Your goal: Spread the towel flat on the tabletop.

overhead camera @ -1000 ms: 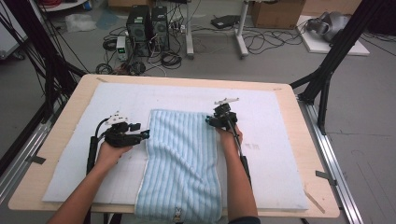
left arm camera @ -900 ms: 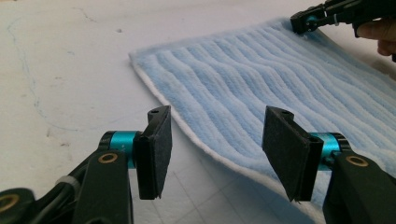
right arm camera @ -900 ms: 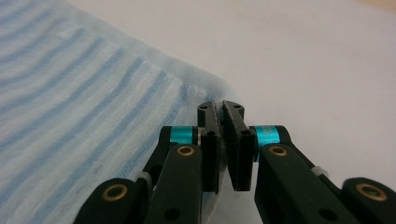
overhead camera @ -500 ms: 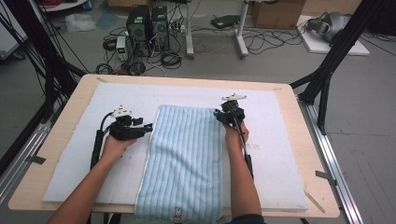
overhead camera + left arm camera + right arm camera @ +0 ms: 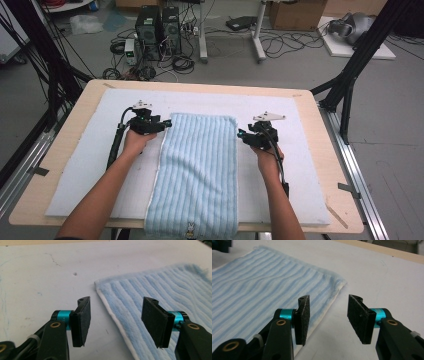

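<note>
A light blue striped towel [image 5: 197, 170] lies folded lengthwise down the middle of the white mat [image 5: 310, 165], its near end reaching the table's front edge. My left gripper [image 5: 165, 125] is at the towel's far left corner. It is open in the left gripper view [image 5: 116, 312], with the towel's [image 5: 162, 287] white-edged side running between the jaws, untouched. My right gripper [image 5: 242, 136] hovers just off the far right edge. Its jaws have just been opening and stand open [image 5: 328, 315] with nothing gripped. The towel's [image 5: 262, 282] edge passes under one pad [image 5: 302, 320].
The mat covers a wooden table [image 5: 80, 107]. Bare mat lies to the left and right of the towel. Black frame posts [image 5: 350, 75] stand at both sides, and computer towers [image 5: 155, 25] and cables sit on the floor beyond the far edge.
The right gripper has left the towel's far right corner, opened and drawn off to the right. The left gripper has moved farther from the person, up to the far left corner.
</note>
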Demonstrator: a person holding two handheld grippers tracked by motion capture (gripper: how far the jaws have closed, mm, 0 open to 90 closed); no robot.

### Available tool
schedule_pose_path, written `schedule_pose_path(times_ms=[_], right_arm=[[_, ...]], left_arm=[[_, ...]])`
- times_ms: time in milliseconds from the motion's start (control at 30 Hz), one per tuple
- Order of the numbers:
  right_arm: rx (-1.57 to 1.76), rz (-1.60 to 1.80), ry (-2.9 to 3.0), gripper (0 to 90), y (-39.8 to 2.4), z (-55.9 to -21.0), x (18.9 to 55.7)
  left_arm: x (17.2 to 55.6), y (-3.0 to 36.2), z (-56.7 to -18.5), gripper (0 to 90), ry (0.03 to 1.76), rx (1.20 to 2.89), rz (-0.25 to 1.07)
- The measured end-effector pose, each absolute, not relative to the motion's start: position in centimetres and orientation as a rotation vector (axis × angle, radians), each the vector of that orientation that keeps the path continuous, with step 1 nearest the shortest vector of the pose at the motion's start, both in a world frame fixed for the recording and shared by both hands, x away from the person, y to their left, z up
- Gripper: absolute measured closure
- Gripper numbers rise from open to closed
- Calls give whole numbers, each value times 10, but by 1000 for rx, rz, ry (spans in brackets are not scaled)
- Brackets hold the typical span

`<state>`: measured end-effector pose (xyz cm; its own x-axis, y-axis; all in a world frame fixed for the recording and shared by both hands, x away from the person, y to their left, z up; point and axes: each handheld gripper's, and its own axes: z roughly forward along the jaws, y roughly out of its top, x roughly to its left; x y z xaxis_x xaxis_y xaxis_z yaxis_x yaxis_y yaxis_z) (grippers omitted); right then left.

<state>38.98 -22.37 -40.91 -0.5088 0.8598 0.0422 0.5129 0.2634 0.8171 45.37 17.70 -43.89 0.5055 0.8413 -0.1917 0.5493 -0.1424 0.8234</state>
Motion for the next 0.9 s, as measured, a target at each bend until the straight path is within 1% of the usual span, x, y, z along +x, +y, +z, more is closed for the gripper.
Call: schedule_pose_path(times_ms=[133, 200, 300, 367, 433, 467, 500, 533, 667, 833, 900], right_arm=[[1257, 1150, 2149, 505, -230, -408, 380], [1233, 1178, 2135, 507, -231, -407, 375], [1226, 1197, 2128, 507, -232, -408, 370], [1238, 1201, 2128, 506, -234, -413, 369], [1262, 1194, 2131, 489, -236, -417, 372], [1283, 1194, 2127, 482, -237, -420, 374], [1303, 1199, 2119, 479, -238, -422, 377], [1320, 1208, 2108, 479, -238, -424, 380], [1357, 1168, 2128, 498, -230, -437, 395], [1368, 1097, 2192, 505, -210, -450, 414], [1338, 1129, 2183, 574, -205, -448, 418]], left_arm=[[465, 167, -442, 413, 1176, 1870, 411], [468, 162, -444, 432, 1170, 1897, 429], [469, 153, -449, 522, 1120, 1985, 467], [468, 148, -449, 554, 1082, 2019, 511], [467, 147, -449, 667, 1054, 2028, 503], [466, 146, -449, 764, 1051, 2035, 515], [466, 145, -449, 833, 1055, 2033, 517], [467, 144, -449, 853, 1064, 2027, 520], [469, 148, -451, 862, 1124, 1967, 492], [470, 149, -451, 863, 1131, 1960, 484], [469, 149, -451, 863, 1131, 1959, 485]])
